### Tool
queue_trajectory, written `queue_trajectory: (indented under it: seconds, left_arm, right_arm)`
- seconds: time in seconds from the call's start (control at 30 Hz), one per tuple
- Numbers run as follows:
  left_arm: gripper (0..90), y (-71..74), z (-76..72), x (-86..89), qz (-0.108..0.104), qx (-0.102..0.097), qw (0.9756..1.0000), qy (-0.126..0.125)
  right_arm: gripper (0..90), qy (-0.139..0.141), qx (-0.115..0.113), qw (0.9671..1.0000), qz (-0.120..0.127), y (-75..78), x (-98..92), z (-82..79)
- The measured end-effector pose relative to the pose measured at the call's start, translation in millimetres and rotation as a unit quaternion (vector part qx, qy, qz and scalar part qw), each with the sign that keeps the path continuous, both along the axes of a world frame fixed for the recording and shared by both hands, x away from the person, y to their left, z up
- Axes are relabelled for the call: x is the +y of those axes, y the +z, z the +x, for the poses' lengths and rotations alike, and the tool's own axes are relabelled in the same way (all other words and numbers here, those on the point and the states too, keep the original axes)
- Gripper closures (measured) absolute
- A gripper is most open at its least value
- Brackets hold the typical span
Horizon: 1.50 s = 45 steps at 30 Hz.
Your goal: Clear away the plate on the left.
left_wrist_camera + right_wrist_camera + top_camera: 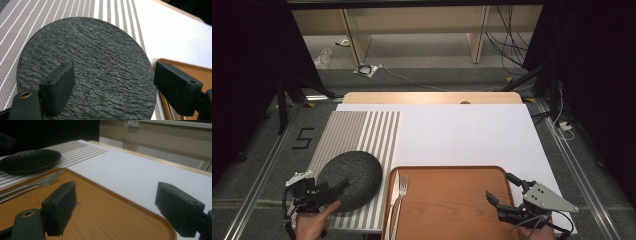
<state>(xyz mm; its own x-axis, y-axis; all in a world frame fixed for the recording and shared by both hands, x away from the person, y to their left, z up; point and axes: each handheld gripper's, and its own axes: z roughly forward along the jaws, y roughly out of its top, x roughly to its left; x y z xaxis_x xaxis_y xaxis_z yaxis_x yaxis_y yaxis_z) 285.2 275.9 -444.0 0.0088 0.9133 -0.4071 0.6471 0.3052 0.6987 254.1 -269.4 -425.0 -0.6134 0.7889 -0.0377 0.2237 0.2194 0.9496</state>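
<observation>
The left tongs hang over the near edge of the dark plate, jaws spread wide and gripping nothing; in the left gripper view one jaw sits above the plate's textured face and the other out past its right rim, toward the tray. The plate lies flat on the striped mat at the near left of the counter, just left of the tray.

The right tongs hover over the tray's near right part, jaws also wide apart and empty. A fork and, it seems, a knife lie together along the tray's left side; the right gripper view shows them at the tray's left edge with the plate beyond.

Judging from this, the work looks like setting or clearing a place, and it is at an early stage: the plate rests on the mat, not yet grasped, and the cutlery lies untouched. Closing on the plate's rim, lifting it and handling the cutlery all seem left to do.
</observation>
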Motion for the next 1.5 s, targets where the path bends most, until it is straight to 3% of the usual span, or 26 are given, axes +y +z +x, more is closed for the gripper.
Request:
queue_trajectory:
  seconds: [0.27,0.53,0.8,1.07,1.33,1.37,1.43,1.47,1.5]
  left_arm:
    - [16.5,-5.2,-6.1,11.6,-0.041,0.012,0.998,0.047]
    - [15.9,-9.3,-12.6,21.8,-0.072,0.013,0.9928,0.095]
    - [15.7,-16.0,-19.2,30.4,-0.114,0.025,0.9835,0.138]
    - [16.0,-24.0,-27.1,37.5,-0.17,0.039,0.9697,0.171]
    - [15.9,-34.0,-29.9,38.3,-0.231,0.067,0.9553,0.172]
    - [16.0,-35.3,-30.4,38.8,-0.238,0.07,0.953,0.175]
    - [16.0,-39.0,-32.0,39.6,-0.261,0.076,0.9454,0.18]
    - [16.1,-40.6,-32.8,39.9,-0.266,0.081,0.9435,0.179]
    - [16.1,-42.9,-33.5,39.5,-0.28,0.085,0.9389,0.181]
  right_arm:
    - [18.2,-0.001,0.0,1.0,0.001,0.1,-0.3,-0.4]
    - [18.2,-0.001,0.0,1.0,0.001,0.2,-0.1,-0.3]
    - [18.2,-0.001,0.001,1.0,0.0,0.4,0.1,-0.8]
    - [18.2,-0.001,0.001,1.0,0.0,0.4,0.3,-0.8]
    - [18.3,-0.002,0.001,1.0,-0.002,0.1,0.4,-0.5]
    - [18.3,-0.002,0.0,1.0,0.0,-0.2,0.8,-0.3]
    - [18.3,-0.001,0.0,1.0,-0.001,-0.2,0.9,-0.4]
    - [18.3,-0.001,0.0,1.0,0.0,-0.2,1.0,-0.4]
    - [18.3,-0.001,0.0,1.0,0.0,-0.2,0.9,-0.4]
